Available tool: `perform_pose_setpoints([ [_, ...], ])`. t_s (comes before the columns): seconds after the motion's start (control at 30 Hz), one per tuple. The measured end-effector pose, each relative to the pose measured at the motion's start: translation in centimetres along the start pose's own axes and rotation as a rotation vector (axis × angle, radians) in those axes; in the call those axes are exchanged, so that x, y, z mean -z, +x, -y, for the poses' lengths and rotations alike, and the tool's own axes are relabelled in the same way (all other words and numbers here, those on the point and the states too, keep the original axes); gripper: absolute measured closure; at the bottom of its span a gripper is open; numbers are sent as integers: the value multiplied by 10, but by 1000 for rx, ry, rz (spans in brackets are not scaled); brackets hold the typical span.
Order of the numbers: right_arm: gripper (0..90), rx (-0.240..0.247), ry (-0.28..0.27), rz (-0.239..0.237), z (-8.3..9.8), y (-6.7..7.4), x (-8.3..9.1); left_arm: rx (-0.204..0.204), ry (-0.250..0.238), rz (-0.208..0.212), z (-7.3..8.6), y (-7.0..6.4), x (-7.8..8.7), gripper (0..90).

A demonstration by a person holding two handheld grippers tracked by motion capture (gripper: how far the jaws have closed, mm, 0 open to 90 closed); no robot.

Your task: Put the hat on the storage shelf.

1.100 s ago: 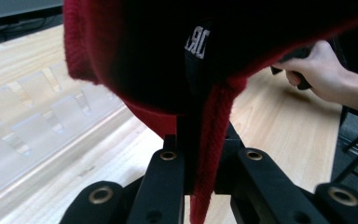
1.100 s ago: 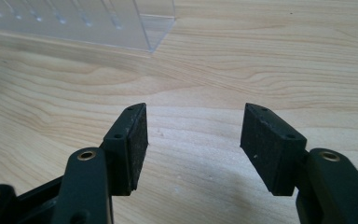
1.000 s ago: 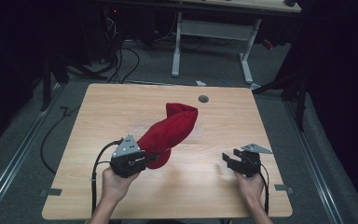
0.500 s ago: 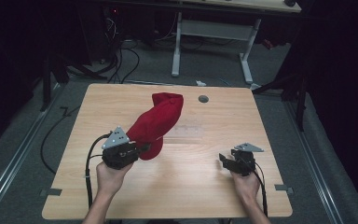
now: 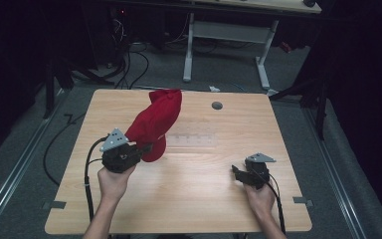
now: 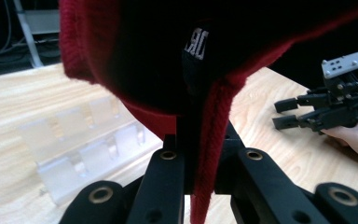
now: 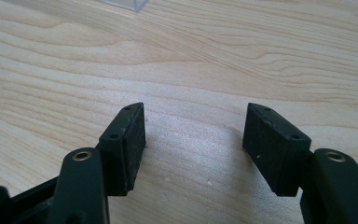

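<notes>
A red knitted hat (image 5: 155,122) is lifted off the wooden table (image 5: 194,199), rising up and away from my left gripper (image 5: 146,148), which is shut on its rim at the left of the high view. In the left gripper view the red hat (image 6: 135,60) hangs over the jaws, its ribbed edge pinched between them at my left gripper (image 6: 200,144); a small label shows inside. My right gripper (image 5: 236,173) rests low over the table at the right, open, nothing between its fingers. The right gripper view shows my right gripper (image 7: 193,128) spread over bare wood.
A clear plastic tray with compartments (image 5: 191,138) lies on the table's middle, just right of the hat. A small dark round hole (image 5: 217,105) sits near the far edge. Behind the table are a white desk frame (image 5: 226,35) and floor cables.
My left gripper has drawn the hat leftward and toward the near edge, and the hat now stands more upright. My right gripper has slid slightly left and nearer.
</notes>
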State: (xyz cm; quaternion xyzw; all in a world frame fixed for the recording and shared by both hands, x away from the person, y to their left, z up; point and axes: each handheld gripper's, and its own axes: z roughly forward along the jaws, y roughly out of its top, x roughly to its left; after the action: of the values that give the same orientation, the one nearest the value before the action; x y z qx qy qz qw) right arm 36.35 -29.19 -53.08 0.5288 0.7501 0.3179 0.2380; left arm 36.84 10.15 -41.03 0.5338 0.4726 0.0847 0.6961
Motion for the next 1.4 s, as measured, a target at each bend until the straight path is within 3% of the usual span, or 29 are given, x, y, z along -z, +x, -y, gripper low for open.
perform_pose_setpoints([
  [0.27, 393, -3, 1, 1, 0, 0, 0, 16, -47, -21, -13, 9, -3, 849],
  [0.93, 388, -8, 2, 3, 1, 1, 1, -23, -127, -121, -36, 40, -17, 849],
  [1.4, 382, -9, 3, 0, 1, 2, 1, -27, -115, -182, -32, 59, -37, 848],
])
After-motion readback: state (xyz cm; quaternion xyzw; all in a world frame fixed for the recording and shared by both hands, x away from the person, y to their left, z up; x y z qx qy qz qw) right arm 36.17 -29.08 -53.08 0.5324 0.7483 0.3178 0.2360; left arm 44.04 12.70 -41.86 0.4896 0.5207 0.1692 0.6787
